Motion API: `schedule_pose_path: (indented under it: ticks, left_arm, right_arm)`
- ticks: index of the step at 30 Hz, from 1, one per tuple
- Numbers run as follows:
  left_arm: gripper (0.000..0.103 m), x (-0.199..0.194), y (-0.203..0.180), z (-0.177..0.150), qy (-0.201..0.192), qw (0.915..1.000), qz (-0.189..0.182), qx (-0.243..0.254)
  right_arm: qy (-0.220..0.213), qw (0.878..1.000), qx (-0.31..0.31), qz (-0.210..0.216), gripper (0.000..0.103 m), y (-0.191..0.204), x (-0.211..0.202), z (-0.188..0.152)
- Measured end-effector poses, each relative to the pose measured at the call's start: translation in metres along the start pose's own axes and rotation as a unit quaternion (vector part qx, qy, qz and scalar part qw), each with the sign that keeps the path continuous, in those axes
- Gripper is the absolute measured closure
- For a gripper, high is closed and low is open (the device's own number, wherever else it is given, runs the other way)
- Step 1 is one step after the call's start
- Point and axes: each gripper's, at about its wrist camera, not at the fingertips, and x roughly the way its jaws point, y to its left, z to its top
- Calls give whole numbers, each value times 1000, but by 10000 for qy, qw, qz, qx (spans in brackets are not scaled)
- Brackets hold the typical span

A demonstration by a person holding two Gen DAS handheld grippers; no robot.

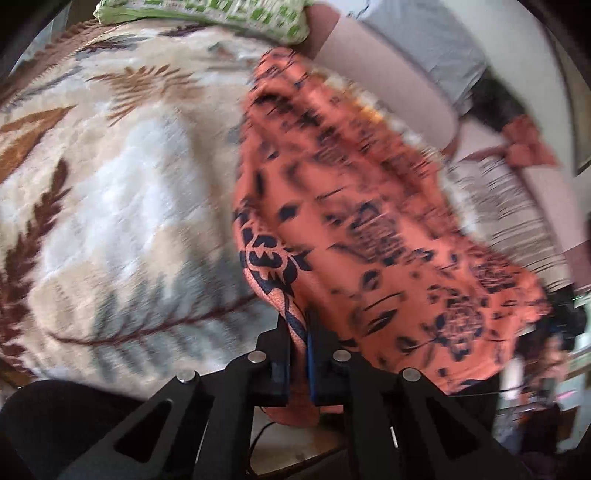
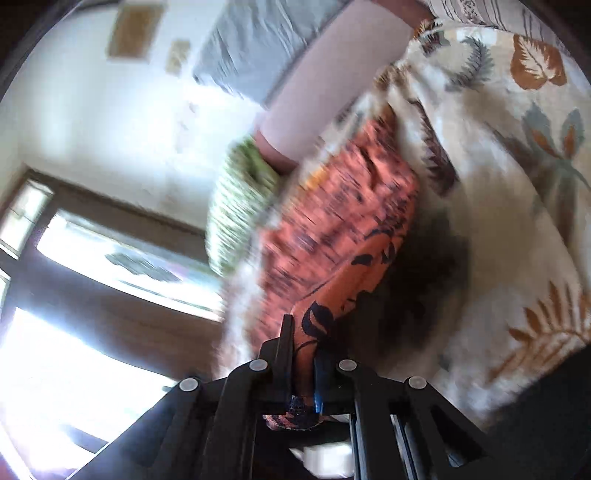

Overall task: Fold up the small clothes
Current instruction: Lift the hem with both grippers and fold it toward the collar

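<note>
An orange garment with a dark navy floral print hangs lifted above the bed, stretched between both grippers. My left gripper is shut on one edge of it, the cloth pinched between the black fingers. In the right wrist view the same orange garment runs away from my right gripper, which is shut on another edge. The cloth is blurred by motion in both views.
A cream blanket with brown and grey leaf prints covers the bed below and shows in the right wrist view. A green-and-white patterned pillow lies at the far edge. A window is at the left.
</note>
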Motion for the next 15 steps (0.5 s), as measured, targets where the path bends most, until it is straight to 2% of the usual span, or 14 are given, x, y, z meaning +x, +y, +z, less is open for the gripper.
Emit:
schedule_pose_path:
  ticks: [3, 5, 10, 15]
  left_arm:
    - [97, -18, -7, 15, -343, 9981, -506, -62]
    - [97, -26, -9, 33, -496, 9964, -671, -120]
    - [97, -42, -18, 60, -797, 9956, -482, -7]
    - [97, -49, -17, 48, -807, 9958, -427, -60]
  right_arm:
    - [-225, 9993, 131, 264, 95, -1, -3, 13]
    - [-272, 9991, 126, 307, 95, 2, 1, 24]
    - [-282, 9994, 29, 215, 95, 12, 17, 48]
    - [-146, 9996, 41, 233, 95, 6, 29, 49]
